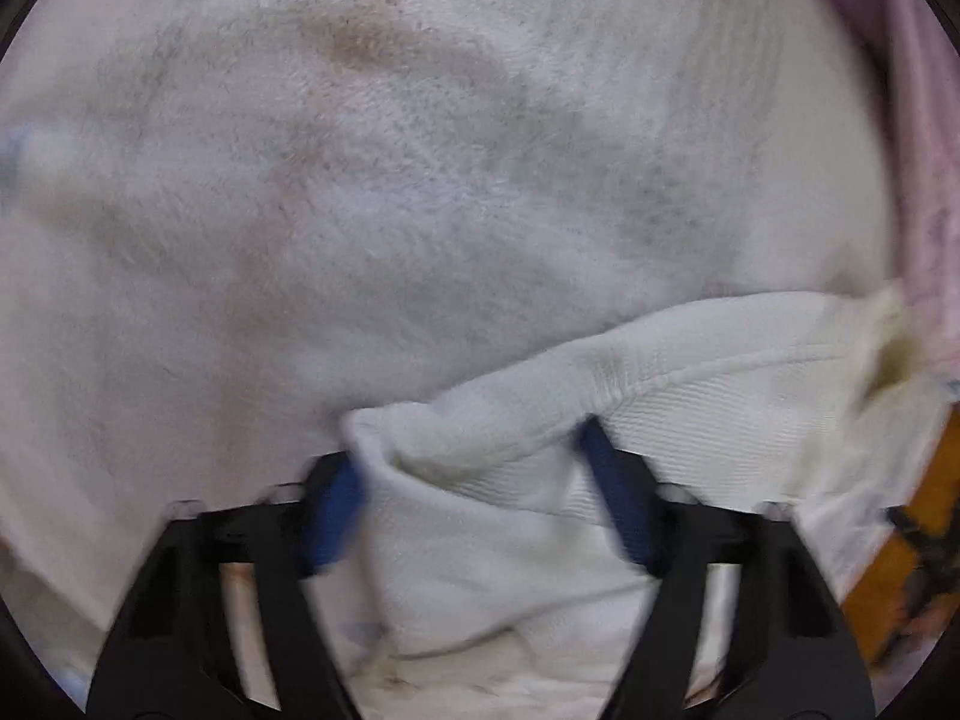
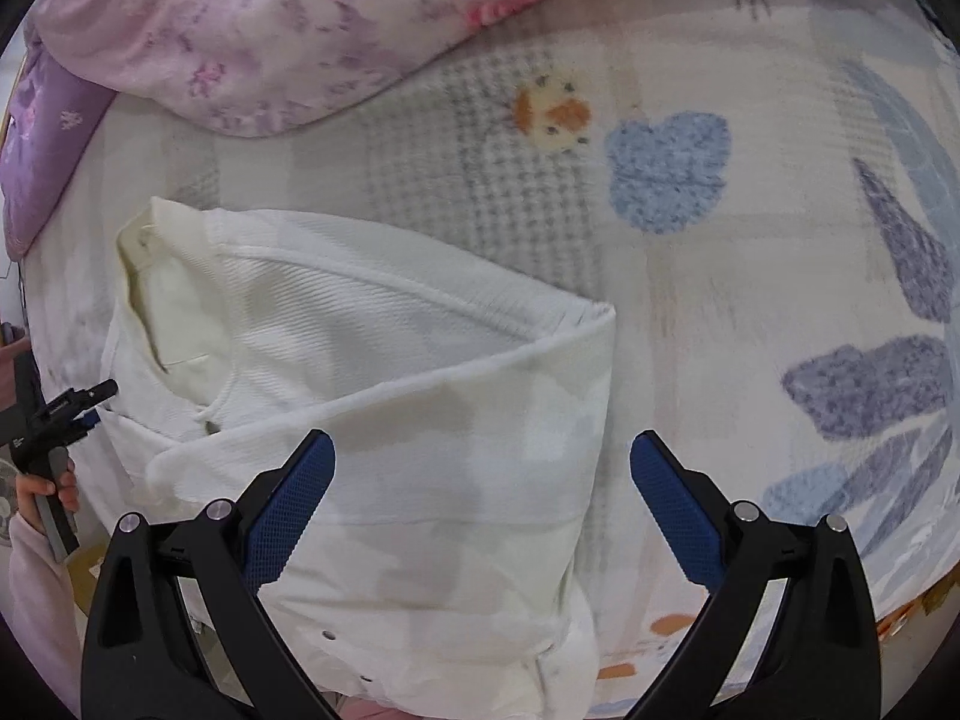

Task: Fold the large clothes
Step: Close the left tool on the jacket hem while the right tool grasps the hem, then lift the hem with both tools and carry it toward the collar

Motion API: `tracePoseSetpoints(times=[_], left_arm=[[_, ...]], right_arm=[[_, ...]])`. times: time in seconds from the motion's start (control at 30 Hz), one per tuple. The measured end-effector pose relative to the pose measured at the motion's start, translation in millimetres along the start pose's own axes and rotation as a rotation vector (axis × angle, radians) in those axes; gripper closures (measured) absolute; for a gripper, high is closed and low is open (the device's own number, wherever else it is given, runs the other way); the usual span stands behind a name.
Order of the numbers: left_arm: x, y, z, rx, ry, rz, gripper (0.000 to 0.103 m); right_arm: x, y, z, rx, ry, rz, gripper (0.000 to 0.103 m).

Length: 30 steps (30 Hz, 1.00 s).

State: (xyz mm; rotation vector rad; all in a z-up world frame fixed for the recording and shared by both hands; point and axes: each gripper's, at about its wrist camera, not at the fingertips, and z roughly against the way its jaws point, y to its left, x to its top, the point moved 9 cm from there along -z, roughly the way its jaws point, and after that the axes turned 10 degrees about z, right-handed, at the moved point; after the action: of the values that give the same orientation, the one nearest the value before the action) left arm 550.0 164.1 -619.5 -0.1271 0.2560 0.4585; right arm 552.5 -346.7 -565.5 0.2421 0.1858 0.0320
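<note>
The left gripper (image 1: pixel 468 480) is seen with a bunched fold of the white garment (image 2: pixel 372 420) between its spread jaws; whether the pads press it cannot be told. The right gripper (image 2: pixel 480 492) is held spread and empty above the garment's folded edge. A fold is judged to be under way; next, firm pinches seem needed. Beneath the garment lies a patterned bedsheet (image 2: pixel 690 300); beyond it, a floral quilt (image 2: pixel 240 30).
</note>
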Motion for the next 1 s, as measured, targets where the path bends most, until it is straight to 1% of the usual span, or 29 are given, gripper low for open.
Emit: tracePoseSetpoints(times=[0.03, 0.07, 0.13, 0.2, 0.27, 0.3, 0.33, 0.4, 0.43, 0.47, 0.5, 0.53, 0.57, 0.6, 0.63, 0.73, 0.8, 0.83, 1.0], left_arm=[[0, -2, 1, -0.001, -0.005, -0.006, 0.05], [-1, -5, 2, -0.013, -0.006, -0.022, 0.064], [-4, -10, 7, -0.044, -0.001, -0.067, 0.079], [-7, -12, 11, -0.048, -0.006, -0.085, 0.083], [-9, -12, 15, -0.043, -0.025, -0.091, 0.085], [-10, -12, 16, -0.042, -0.036, -0.092, 0.085], [-11, -10, 19, -0.043, -0.05, -0.09, 0.085], [-13, -7, 24, -0.047, -0.068, -0.077, 0.085], [-14, -9, 28, -0.044, -0.076, -0.078, 0.085], [-20, -17, 29, -0.04, -0.084, -0.082, 0.085], [-23, -17, 32, -0.033, -0.093, -0.093, 0.086], [-19, -20, 35, -0.031, -0.096, -0.095, 0.086], [-19, -22, 37, -0.03, -0.097, -0.09, 0.086], [-21, -22, 40, -0.035, -0.093, -0.082, 0.087], [-24, -23, 45, -0.042, -0.09, -0.075, 0.087], [-30, -23, 60, -0.079, -0.097, -0.094, 0.087], [-37, -20, 72, -0.109, -0.099, -0.086, 0.087], [-39, -19, 78, -0.119, -0.103, -0.087, 0.087], [-57, -17, 104, -0.125, -0.136, -0.108, 0.087]], right_arm=[[3, -4, -6, -0.007, 0.017, 0.002, 0.008], [8, -7, -10, -0.016, 0.028, 0.004, 0.008], [18, -11, -16, -0.018, 0.033, 0.008, 0.008], [26, -12, -23, -0.008, 0.045, 0.013, 0.008], [35, -18, -31, -0.072, 0.073, 0.046, 0.008], [39, -23, -36, -0.129, 0.085, 0.06, 0.008], [41, -25, -41, -0.145, 0.095, 0.067, 0.008], [42, -30, -51, -0.144, 0.129, 0.045, 0.01], [40, -32, -55, -0.15, 0.139, 0.036, 0.018], [37, -32, -58, -0.153, 0.138, 0.034, 0.028], [36, -30, -58, -0.151, 0.123, 0.046, 0.036], [35, -26, -54, -0.151, 0.093, 0.07, 0.058], [34, -25, -50, -0.153, 0.08, 0.078, 0.081], [33, -23, -45, -0.144, 0.071, 0.072, 0.087], [32, -21, -38, -0.115, 0.061, 0.054, 0.091], [29, -18, -21, -0.14, 0.029, 0.064, 0.092], [25, -18, -2, -0.161, 0.007, 0.077, 0.092], [21, -12, 1, -0.168, -0.002, 0.082, 0.092], [11, -4, 35, -0.2, -0.04, 0.09, 0.092]])
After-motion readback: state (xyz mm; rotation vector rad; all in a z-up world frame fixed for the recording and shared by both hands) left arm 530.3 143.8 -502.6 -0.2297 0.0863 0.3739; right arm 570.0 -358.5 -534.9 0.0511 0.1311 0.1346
